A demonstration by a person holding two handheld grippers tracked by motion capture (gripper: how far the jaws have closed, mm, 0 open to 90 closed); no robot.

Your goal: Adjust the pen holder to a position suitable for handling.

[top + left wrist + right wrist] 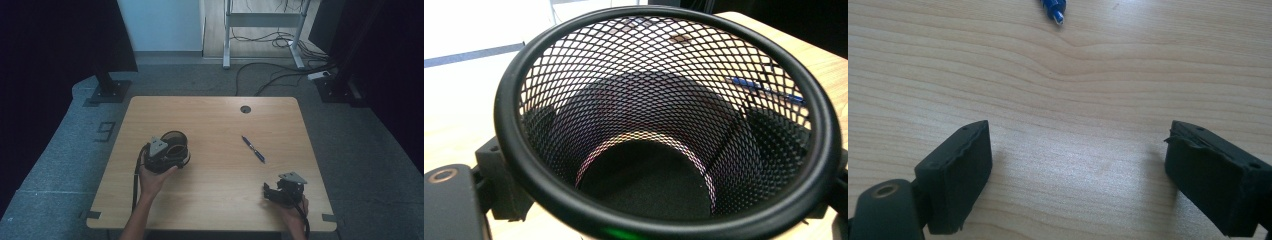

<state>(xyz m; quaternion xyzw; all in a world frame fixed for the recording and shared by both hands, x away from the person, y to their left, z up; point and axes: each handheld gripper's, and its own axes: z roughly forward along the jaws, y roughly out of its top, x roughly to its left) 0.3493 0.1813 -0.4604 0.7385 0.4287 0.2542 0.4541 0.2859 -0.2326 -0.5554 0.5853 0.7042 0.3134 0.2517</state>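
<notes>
A black wire-mesh pen cup (175,139) stands on the left half of the wooden table (215,200). My left gripper (172,156) is shut on it from the near side. In the left gripper view the cup's rim (519,165) and empty bottom loom close, with one black jaw pad (499,185) against its outer wall at the left. A blue pen (253,149) lies flat right of centre; through the mesh it shows as a blue pen (769,91). My right gripper (271,192) hovers open at the near right, its jaws (1078,170) wide apart over bare wood, the pen's tip (1054,11) ahead of them.
A round cable hole (245,109) sits near the table's far edge. Beyond the table are grey carpet, a black stand base (107,90), a white desk frame (262,30) and loose cables (280,70) on the floor.
</notes>
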